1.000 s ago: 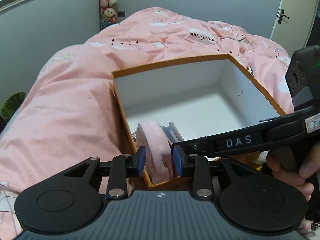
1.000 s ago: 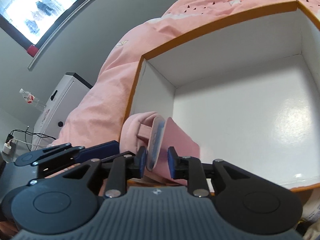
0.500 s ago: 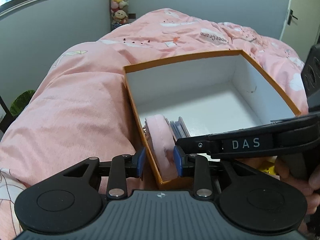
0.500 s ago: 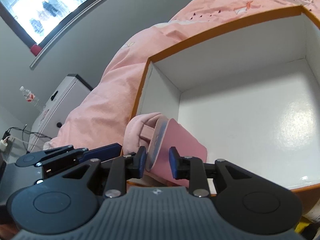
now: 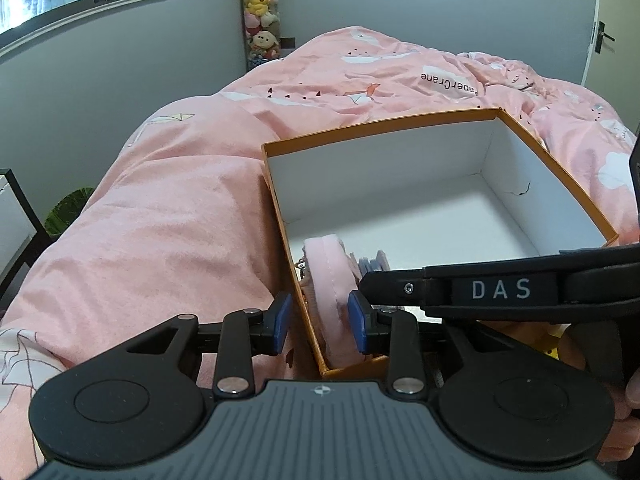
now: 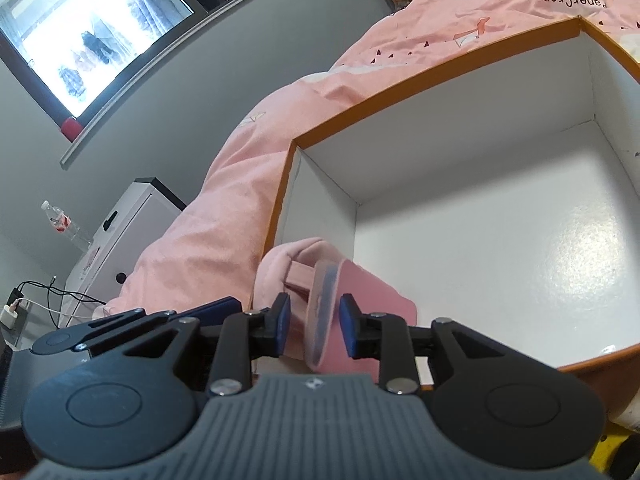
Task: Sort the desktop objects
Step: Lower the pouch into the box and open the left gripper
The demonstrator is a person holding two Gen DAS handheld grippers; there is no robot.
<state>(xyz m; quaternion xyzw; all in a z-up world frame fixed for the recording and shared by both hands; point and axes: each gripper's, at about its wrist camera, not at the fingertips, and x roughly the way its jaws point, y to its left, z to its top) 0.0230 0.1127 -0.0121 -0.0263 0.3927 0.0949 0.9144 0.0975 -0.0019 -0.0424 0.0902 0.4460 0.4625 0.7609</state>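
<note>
Pouch: pink soft pouch [image 5: 330,300], stands on edge in the near left corner of the box, leaning on the left wall.
Left gripper: [image 5: 320,322] jaws part-spread, straddling the box's left wall and the pouch. Right blue pad [image 5: 357,320] touches the pouch's side; left pad sits outside the wall, clear gap to it. No real squeeze visible, so I read it as not clamped.
Right gripper: [image 6: 314,326] jaws have just been opening. A flat pink-rimmed disc [image 6: 322,312] with a bluish face stands edge-on between the pads; gaps on both sides, pads not pressing it. In the left wrist view this gripper [image 5: 368,282] comes in from the right, "DAS" printed on its arm, tip just behind the pouch.
Disc vs pouch: disc is against the pouch's right side, a small pink tab [image 6: 300,276] between them. Whether it is attached to the pouch, cannot tell.
Hand: fingers of the person's right hand [image 5: 632,396] show at the right edge, on the right gripper's handle.
Box: open carton [image 5: 560,168], orange outside and rim, white inside, floor bare apart from the pouch corner. Small dark mark on the right inner wall.
Under the box: pink duvet [image 5: 160,220] with printed shapes and lettering, box rests on it.
Background: grey walls, window [image 6: 92,36], plush toys stacked in the far corner [image 5: 260,12], white cabinet [image 6: 120,232] with a water bottle [image 6: 60,222] left of the bed.
</note>
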